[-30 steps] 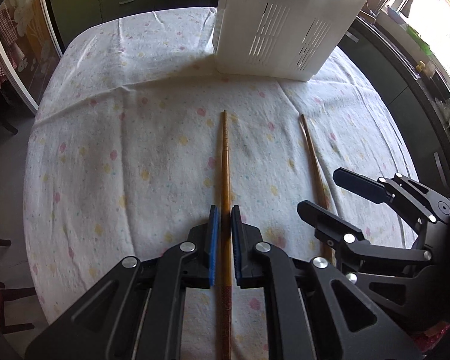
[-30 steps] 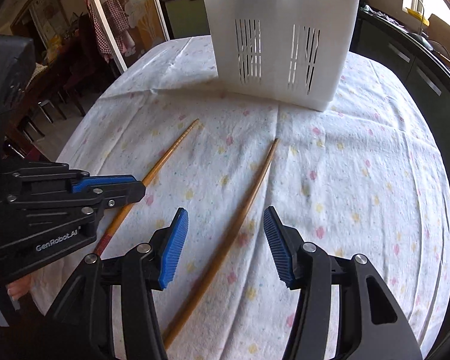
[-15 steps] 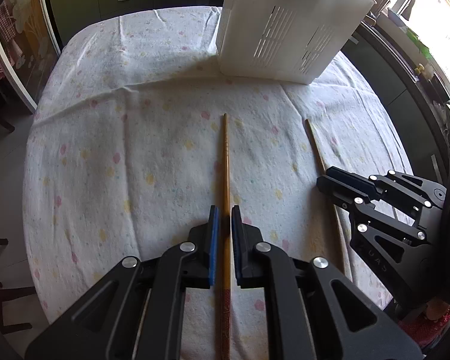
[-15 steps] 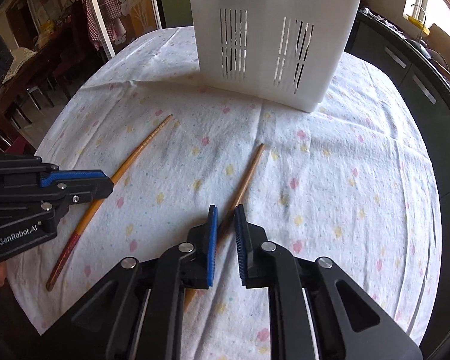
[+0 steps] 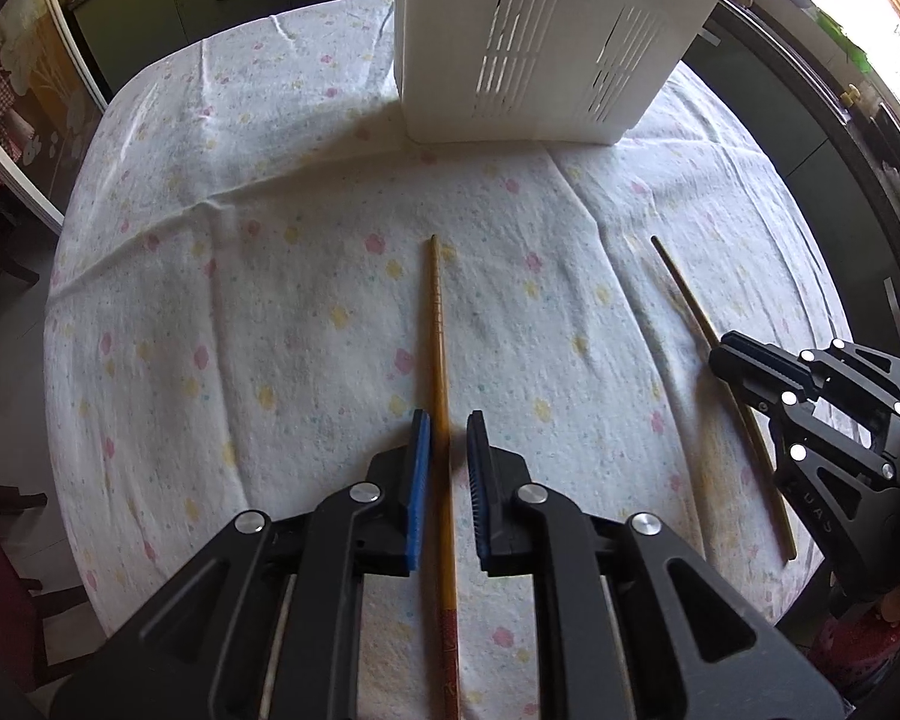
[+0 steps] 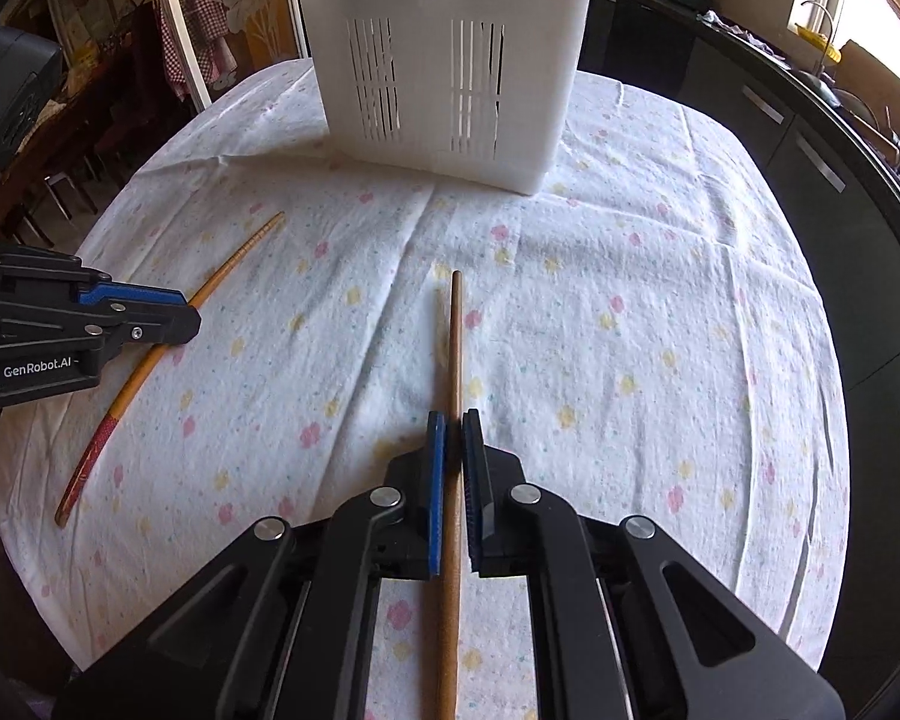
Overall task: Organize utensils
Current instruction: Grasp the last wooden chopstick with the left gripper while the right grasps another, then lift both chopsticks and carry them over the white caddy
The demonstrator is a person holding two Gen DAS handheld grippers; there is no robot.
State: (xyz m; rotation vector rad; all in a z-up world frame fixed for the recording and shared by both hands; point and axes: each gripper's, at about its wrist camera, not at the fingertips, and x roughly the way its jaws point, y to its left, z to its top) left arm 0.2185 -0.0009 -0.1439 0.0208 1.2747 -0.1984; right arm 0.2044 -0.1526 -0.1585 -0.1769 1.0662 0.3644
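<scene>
Both grippers clamp a chopstick each: the left gripper (image 5: pixel 448 441) pinches the lighter chopstick (image 5: pixel 437 330), the right gripper (image 6: pixel 453 438) the darker chopstick (image 6: pixel 455 336), presumably to carry them to the white slotted caddy (image 6: pixel 450 60) at the table's (image 6: pixel 660 312) far edge. Nothing lies between; the floral cloth (image 5: pixel 270 300) is wrinkled.
</scene>
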